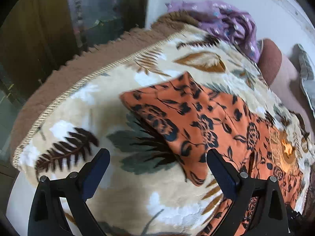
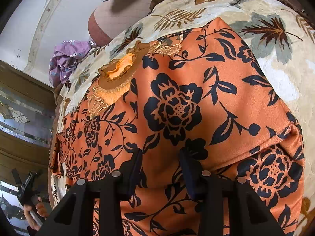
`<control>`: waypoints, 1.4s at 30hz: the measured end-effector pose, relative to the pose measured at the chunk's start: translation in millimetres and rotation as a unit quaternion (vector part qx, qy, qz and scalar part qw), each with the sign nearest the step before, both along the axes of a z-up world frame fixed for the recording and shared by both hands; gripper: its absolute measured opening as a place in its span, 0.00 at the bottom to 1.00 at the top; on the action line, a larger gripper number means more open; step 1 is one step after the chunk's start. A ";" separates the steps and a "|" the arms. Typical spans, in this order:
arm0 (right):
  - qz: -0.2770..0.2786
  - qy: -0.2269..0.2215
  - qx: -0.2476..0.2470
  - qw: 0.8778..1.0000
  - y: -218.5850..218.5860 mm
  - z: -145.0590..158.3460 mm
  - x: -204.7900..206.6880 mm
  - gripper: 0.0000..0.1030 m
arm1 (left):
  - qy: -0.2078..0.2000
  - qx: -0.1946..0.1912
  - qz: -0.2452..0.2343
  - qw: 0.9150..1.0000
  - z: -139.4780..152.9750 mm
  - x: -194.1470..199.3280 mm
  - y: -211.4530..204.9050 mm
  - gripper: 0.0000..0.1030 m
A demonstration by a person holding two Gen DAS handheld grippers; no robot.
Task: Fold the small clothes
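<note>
Orange satin printed with black flowers, the small garment [image 2: 177, 106] lies spread on a cream leaf-patterned blanket [image 1: 102, 106] that covers the bed, its embroidered neckline [image 2: 118, 68] toward the purple cloth [image 2: 67, 59] bunched at the blanket's far end. In the right wrist view the garment's long axis runs away from the camera and up toward the neckline, with a folded edge raised at the lower right. The right claw [image 2: 161, 153] hovers directly over the middle of the fabric, its jaws partly apart with only flat cloth showing between them; nothing looks pinched, so I read it as released. The left claw [image 1: 157, 157] stands wide apart over bare blanket, holding nothing, and the garment's nearest corner [image 1: 128, 98] lies ahead of it and to its right, with one finger [image 1: 218, 169] overlapping the orange edge in the picture. A hand [image 2: 33, 210] holding that left tool shows at the lower left of the right view, well off the garment's side. The right claw is plainly nearer the cloth; the coming fold, I judge, turns on the left one reaching the corner on its own side.
</note>
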State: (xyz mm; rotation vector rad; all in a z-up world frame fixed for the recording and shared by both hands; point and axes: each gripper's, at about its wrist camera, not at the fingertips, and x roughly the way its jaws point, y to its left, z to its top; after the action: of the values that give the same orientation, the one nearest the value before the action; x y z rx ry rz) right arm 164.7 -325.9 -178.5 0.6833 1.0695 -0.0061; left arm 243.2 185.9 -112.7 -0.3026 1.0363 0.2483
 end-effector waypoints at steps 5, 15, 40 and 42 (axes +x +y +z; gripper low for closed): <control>0.006 -0.001 -0.006 1.000 2.0 0.9 -1.4 0.42 | 0.032 -0.036 -0.007 0.999 -18.2 18.6 -7.9 0.96; 0.011 0.002 0.006 1.000 -2.1 1.3 -1.4 0.42 | 0.040 -0.029 -0.029 0.998 -20.6 29.0 -24.3 0.10; -0.070 -0.085 0.056 0.992 -60.8 37.2 -37.6 0.60 | -0.117 -0.098 -0.483 0.862 231.9 -67.2 -321.6 0.62; -0.081 -0.098 0.070 0.989 -68.3 40.6 -41.2 0.63 | -0.126 -0.104 -0.478 0.863 230.5 -67.7 -314.0 0.62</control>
State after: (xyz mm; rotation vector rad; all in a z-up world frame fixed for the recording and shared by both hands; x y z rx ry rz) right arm 123.5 -394.1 -137.8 0.8786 0.8283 -0.0042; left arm 175.5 -128.2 117.8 0.0164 0.8430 -0.7918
